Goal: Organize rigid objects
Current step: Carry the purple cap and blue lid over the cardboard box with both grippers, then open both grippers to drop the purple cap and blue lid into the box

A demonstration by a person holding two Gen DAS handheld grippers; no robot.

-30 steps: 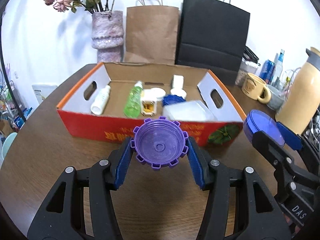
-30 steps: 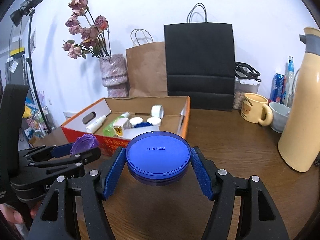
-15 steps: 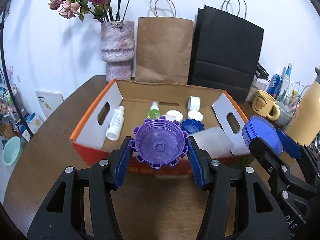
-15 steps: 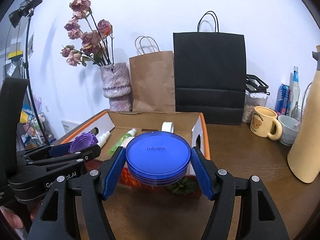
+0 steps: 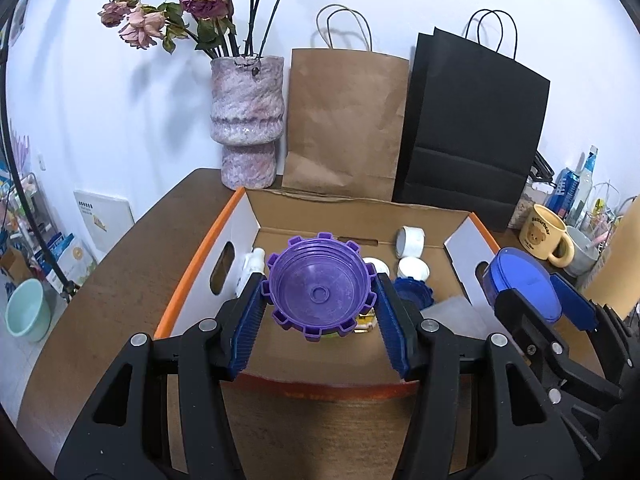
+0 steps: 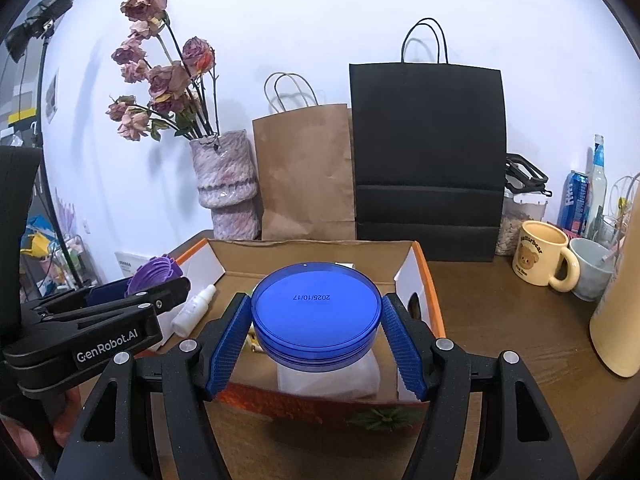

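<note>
Both claws you hold stay clenched, left gripper [image 5: 319, 307] on the purple notched lid [image 5: 319, 294], right gripper [image 6: 316, 338] on the blue lid [image 6: 315, 308], above the cardboard box's [image 5: 240, 220] near edge.

The worktop [image 6: 520, 320] is dark brown wood with a visible grain and a low sheen; the box [image 5: 248, 216] on it is raw brown cardboard inside, with smooth white panels and a glossy orange-red printed outside; the purple cap [image 5: 318, 290] is ridged, slightly scuffed plastic; the blue lid [image 6: 316, 304] is smooth, glossy, translucent plastic; the left tongs [image 5: 318, 320] and right tongs [image 6: 316, 344] are matt black plastic with ribbed blue pads and small bright metal rivets; the brown bag [image 6: 304, 172] is creased matt kraft paper; the black bag [image 6: 428, 152] is smooth matt paper; the vase [image 5: 248, 112] looks rough and mottled; the mug [image 6: 540, 258] is glossy glazed ceramic.
</note>
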